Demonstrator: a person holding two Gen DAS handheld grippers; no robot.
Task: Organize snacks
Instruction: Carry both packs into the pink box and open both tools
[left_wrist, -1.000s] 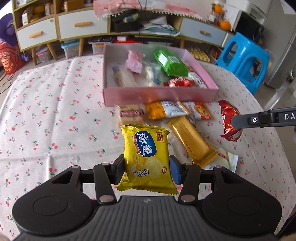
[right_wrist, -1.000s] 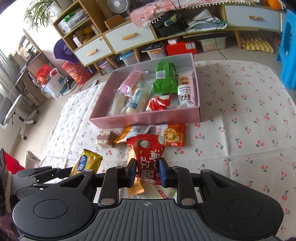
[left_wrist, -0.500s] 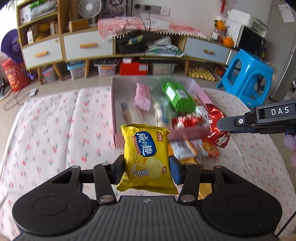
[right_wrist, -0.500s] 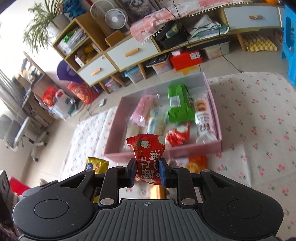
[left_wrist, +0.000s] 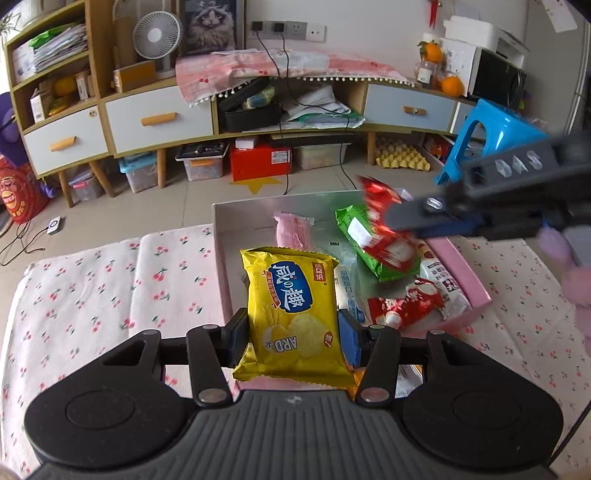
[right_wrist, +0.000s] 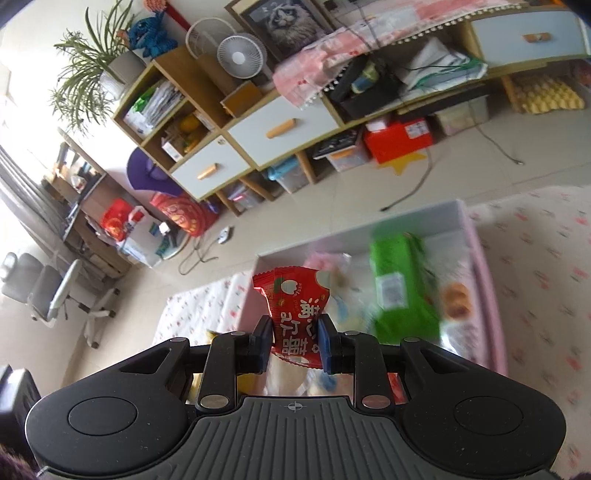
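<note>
Left gripper (left_wrist: 292, 338), black plastic with ribbed grey housing, clamps a glossy yellow foil chip packet (left_wrist: 291, 310) by its two side edges; the packet stands upright at lower centre of the left wrist view, crimped seams top and bottom, blue oval logo on its face.

Right gripper (right_wrist: 293, 345), same build, jaws narrow, pinches a crinkled red foil snack packet (right_wrist: 293, 310) at its lower half; the packet's top flares wide above the pads. In the left wrist view this gripper (left_wrist: 410, 225) enters from the right edge, blurred, carrying the red packet over the box.

Shallow rectangular pink cardboard box (left_wrist: 476, 284) with pale inner walls sits at centre frame on a white cloth printed with small red cherries (left_wrist: 92, 295). Inside: a green plastic packet (left_wrist: 354, 230), a pink wrapped packet (left_wrist: 291, 230), a red-and-white wrapper (left_wrist: 402, 308) against the near wall, plus pale wrappers.

The yellow packet hangs over the box's near left corner. Box's left half shows bare floor behind the pink packet; the right half is crowded. Cloth to the left of the box lies open.
</note>
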